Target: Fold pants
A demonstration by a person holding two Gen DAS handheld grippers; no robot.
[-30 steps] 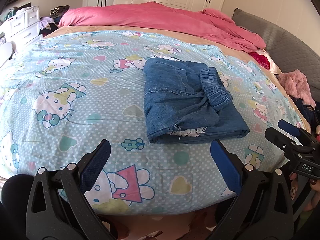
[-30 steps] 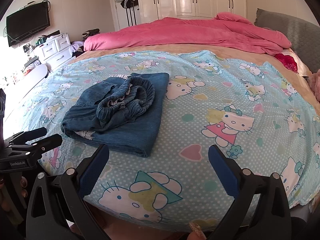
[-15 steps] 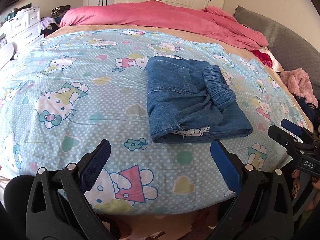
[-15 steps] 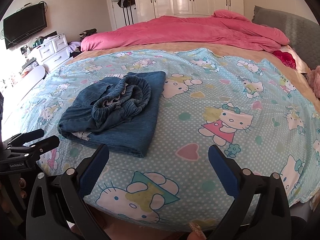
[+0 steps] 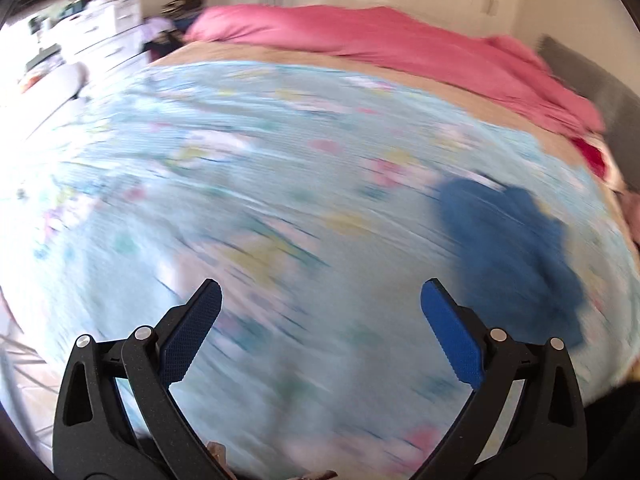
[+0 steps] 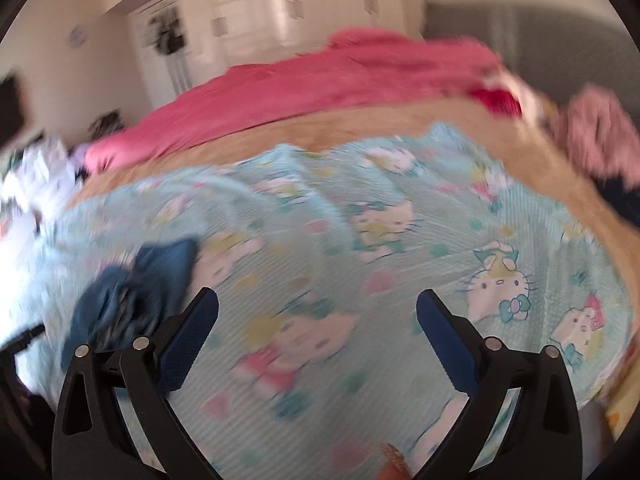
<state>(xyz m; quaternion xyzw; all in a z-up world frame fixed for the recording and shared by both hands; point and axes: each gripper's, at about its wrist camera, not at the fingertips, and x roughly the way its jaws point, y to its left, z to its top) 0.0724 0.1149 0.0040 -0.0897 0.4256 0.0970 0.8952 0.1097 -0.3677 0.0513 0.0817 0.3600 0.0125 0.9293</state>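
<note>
Now pants (image 5: 516, 256) lie bundled on bed (image 5: 280, 200), at 3 o'clock of left gripper (image 5: 321, 312). Left and right gripper (image 6: 318, 314) both released, empty. Likely finishing: withdraw clear, avoid snagging bundle.

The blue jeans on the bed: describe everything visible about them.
The jeans are blue denim, lying in a compact bundle on the light blue cartoon-print bedsheet, near its front edge. In the right wrist view they show darker folds and a bunched upper layer. Motion blur hides seams, waistband and finer detail. Only the sheet touches them: the left gripper and right gripper are both open, empty and apart from them.
</note>
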